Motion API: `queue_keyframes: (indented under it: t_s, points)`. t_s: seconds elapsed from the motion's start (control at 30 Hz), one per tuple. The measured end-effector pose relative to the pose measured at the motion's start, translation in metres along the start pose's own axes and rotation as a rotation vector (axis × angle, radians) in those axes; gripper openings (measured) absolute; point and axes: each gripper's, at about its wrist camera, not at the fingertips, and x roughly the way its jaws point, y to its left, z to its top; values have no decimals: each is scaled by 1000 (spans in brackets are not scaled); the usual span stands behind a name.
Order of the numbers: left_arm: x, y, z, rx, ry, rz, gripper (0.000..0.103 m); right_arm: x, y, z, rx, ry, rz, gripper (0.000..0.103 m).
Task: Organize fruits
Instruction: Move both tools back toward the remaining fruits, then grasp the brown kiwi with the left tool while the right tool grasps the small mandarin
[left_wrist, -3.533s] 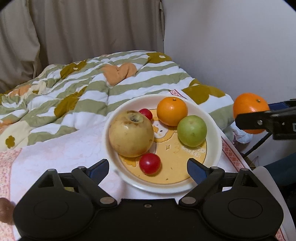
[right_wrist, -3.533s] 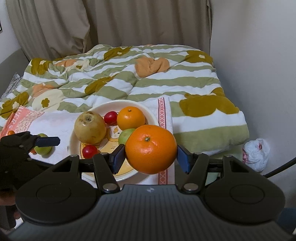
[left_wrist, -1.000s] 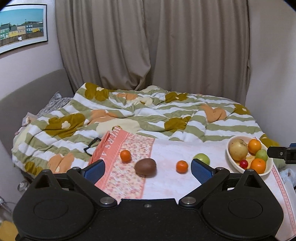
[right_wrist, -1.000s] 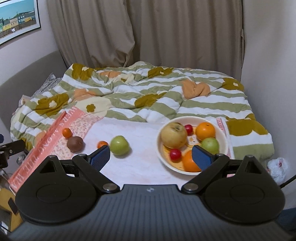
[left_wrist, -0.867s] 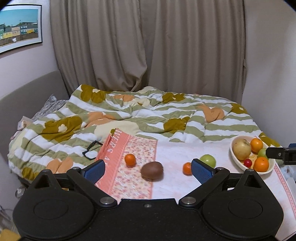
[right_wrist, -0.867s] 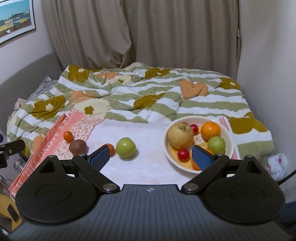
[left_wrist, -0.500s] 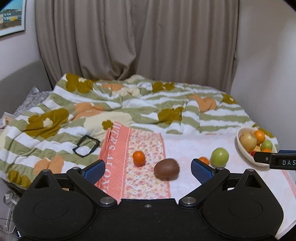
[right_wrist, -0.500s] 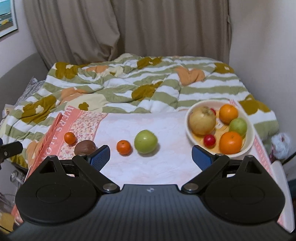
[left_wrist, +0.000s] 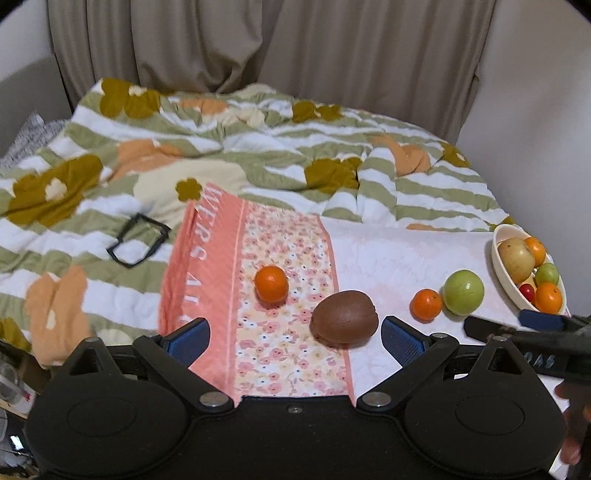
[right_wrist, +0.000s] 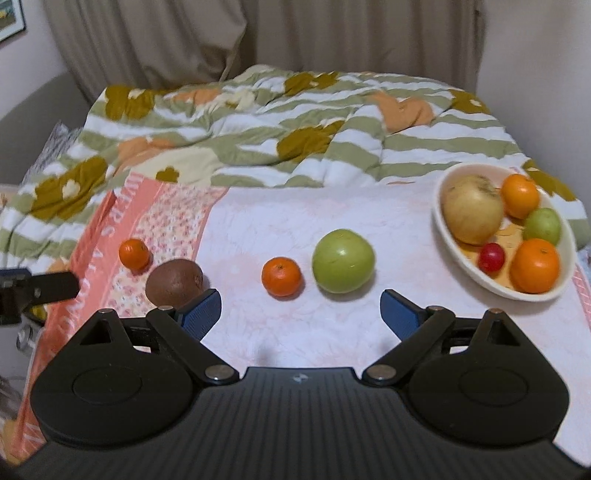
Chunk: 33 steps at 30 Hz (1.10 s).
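Both tongs empty, jaws spread wide. My left tongs sit low over the floral cloth, and the kiwi lies just ahead, nearer the right-hand finger than the left. A small orange rests on the cloth a little beyond the kiwi, toward the left finger's side.

My right tongs hover over the pale towel. Straight ahead between the fingers: a second small orange and a green apple, just beside each other, possibly touching. The kiwi shows close to this tool's left finger.

The bowl is off to the right of the right tongs, near the towel's edge. It holds a big yellow pear-like fruit, two oranges, a small green fruit and a red one. It looks fairly full, with some room toward the near rim.

Reading: four loose fruits remain on the bed, so the job is partly done. Jaws stand wide, I judge, to take round fruit. The right tongs are better placed for the apple or the orange; the left for the kiwi. Soft bedding means a fruit may roll if nudged.
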Motion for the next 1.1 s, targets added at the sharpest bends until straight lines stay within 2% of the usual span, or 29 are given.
queue_keyframes:
  t_s: [0.23,0.43,0.6,0.87,0.93,1.1]
  points:
    - [42,-6,8,-53,98,-31,100,40,4,-10,-141,47,58,103]
    - [76,-21,15,-63,161,-42,99,59,4,-12,-225,62,111,96]
    - [94,-28,15,-45,196,-39,90,73,11,-13,-313,80,158,82]
    - [106,-35,16,-48,211,-52,78,81,9,-10,-324,68,165,82]
    - [109,-36,16,-46,216,-52,70,81,11,-11,-326,61,163,81]
    - [110,-39,16,-30,207,-46,70,83,15,-11,-323,36,155,78]
